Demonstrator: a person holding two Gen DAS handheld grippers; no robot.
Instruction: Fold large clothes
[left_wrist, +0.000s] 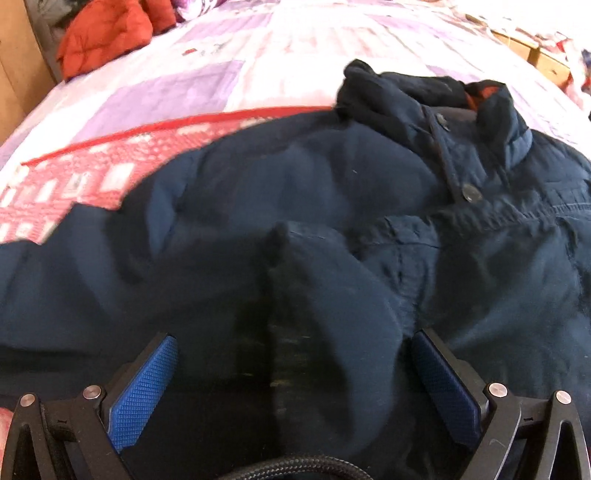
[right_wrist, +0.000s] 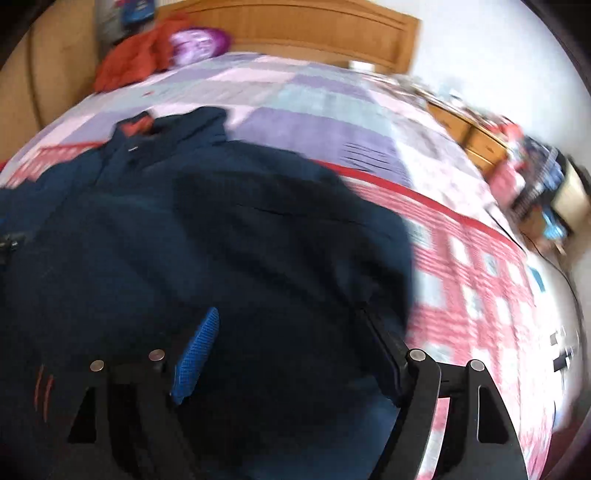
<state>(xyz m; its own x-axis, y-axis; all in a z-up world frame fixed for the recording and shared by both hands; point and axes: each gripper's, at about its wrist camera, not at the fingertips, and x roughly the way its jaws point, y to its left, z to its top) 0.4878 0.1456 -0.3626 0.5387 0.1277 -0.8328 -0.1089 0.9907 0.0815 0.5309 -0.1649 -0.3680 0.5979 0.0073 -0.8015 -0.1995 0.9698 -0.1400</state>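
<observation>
A large navy jacket (left_wrist: 332, 177) lies spread on the bed, its collar with orange lining (left_wrist: 476, 99) toward the far side and its buttoned front facing up. My left gripper (left_wrist: 293, 338) hovers just above it, open, blue pads (left_wrist: 147, 391) wide apart. A sleeve with a dark cuff (left_wrist: 280, 295) runs between the fingers, and the pads do not press it. In the right wrist view the same jacket (right_wrist: 184, 240) fills the left and middle, blurred. My right gripper (right_wrist: 288, 312) stands open over its right part, close to the jacket's edge.
The bed carries a patchwork quilt (left_wrist: 229, 74) in purple, pink and red checks (right_wrist: 472, 273). A red-orange garment (left_wrist: 107, 33) and a purple pillow (right_wrist: 195, 44) lie by the wooden headboard (right_wrist: 314, 26). Wooden drawers (right_wrist: 476, 140) with clutter stand beyond the right bedside.
</observation>
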